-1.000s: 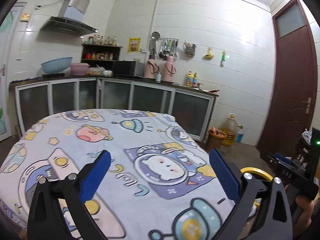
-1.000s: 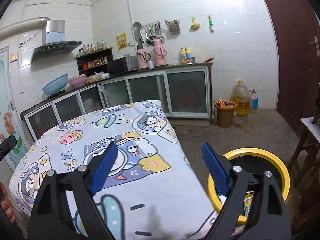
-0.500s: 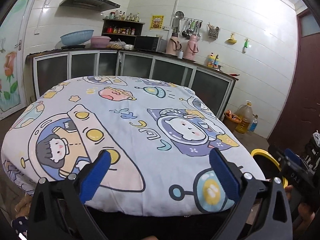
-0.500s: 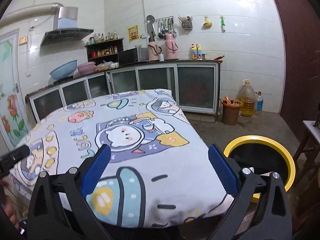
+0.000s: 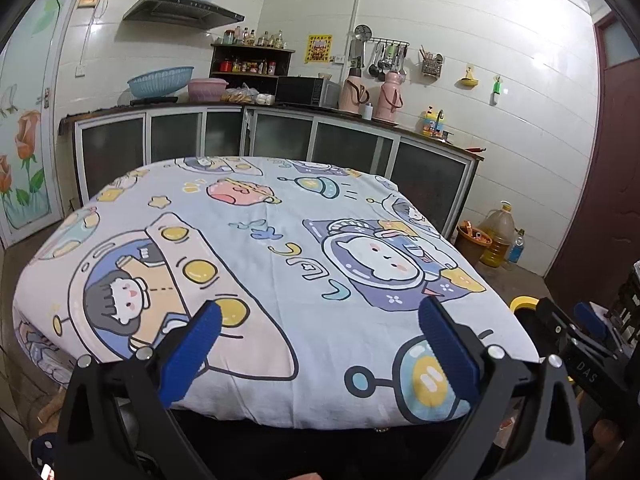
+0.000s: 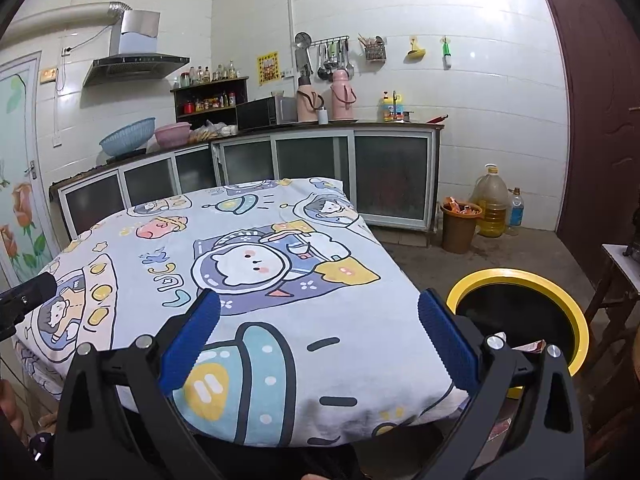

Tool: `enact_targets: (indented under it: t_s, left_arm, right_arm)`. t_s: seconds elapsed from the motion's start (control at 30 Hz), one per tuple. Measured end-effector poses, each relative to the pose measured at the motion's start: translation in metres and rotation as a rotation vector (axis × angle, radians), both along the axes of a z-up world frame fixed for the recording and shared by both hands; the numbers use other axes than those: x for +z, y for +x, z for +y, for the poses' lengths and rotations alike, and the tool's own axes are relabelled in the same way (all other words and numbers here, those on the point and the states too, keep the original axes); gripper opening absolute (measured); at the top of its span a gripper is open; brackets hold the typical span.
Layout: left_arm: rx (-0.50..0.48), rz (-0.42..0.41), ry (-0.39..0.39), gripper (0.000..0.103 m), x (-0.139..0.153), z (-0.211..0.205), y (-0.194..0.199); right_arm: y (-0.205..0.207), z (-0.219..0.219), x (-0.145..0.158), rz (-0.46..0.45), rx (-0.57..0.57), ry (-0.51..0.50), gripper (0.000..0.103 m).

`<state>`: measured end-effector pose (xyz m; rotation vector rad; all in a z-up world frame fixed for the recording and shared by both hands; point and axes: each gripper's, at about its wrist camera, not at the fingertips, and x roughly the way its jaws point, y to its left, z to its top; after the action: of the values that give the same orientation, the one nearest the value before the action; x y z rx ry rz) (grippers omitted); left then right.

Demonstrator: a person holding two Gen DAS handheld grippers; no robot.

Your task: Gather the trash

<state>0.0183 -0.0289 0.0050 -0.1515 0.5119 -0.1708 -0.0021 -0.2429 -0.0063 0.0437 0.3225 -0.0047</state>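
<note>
Both views face the table [image 5: 280, 240] (shared) closely.

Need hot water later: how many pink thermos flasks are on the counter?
2, side by side right of the microwave: one thermos beside it, the other thermos further right. None seem hidden.

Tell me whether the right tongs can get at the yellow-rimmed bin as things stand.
Probably yes. The right tongs are open and empty, and the bin stands on the floor just right of the table, beside the right finger, its mouth uncovered. Nothing visible blocks the way.
</note>
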Motion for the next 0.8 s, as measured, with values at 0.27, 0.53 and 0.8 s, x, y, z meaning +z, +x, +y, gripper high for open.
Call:
enact_targets:
  t_s: [0.27,0.53,0.8]
  left_arm:
    - [-0.01,0.022,-0.041,0.095,-0.0047,0.0051,0.0025]
    - [-0.01,0.05,-0.064,0.095,-0.0099,0.0087,0.0053]
    - [-0.019,0.032,-0.056,0.095,-0.0079,0.0059,0.0021]
  right_arm:
    - [0.0,0.0035,-0.0009,0.003,0.035,-0.001,0.095]
    - [0.0009,0.0035,-0.0023,0.018,0.041,0.004,0.095]
    - [0.0034,0.0074,-0.0043,0.035,0.053,-0.007,0.095]
